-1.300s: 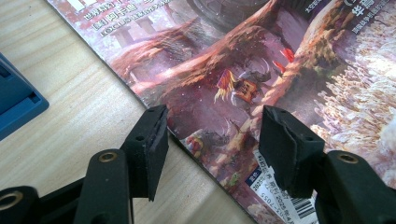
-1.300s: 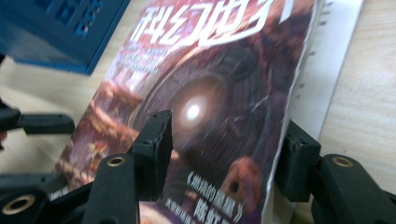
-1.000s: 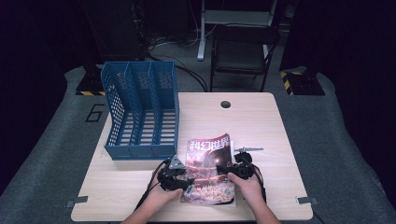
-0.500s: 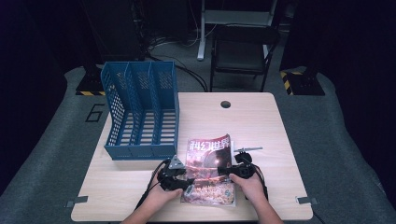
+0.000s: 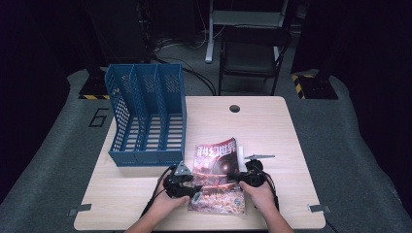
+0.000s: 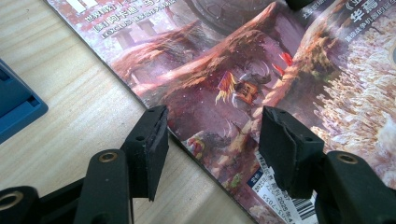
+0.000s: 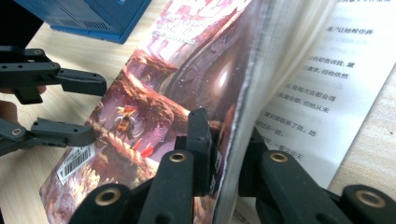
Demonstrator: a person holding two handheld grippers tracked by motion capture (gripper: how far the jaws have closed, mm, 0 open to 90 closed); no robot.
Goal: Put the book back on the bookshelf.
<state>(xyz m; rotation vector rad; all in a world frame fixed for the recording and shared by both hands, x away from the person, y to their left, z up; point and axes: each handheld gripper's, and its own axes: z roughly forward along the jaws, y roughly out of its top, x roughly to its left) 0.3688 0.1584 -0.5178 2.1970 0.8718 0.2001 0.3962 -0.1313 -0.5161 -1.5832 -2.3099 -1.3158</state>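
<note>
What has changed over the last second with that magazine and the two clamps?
The right gripper has just been closing its jaws and now pinches the magazine at its open edge, the pages lifted off the last sheet. The left gripper stayed open over the magazine's other edge. Both hands, the blue file rack and the table stayed put.

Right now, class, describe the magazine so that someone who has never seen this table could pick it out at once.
Start at the light wooden table and find the blue file rack at its back left. In front of the rack and to its right, near the front edge, lies the magazine, between the left gripper and the right gripper. It is the table's one printed thing: a glossy reddish cover, its right edge lifted.
</note>
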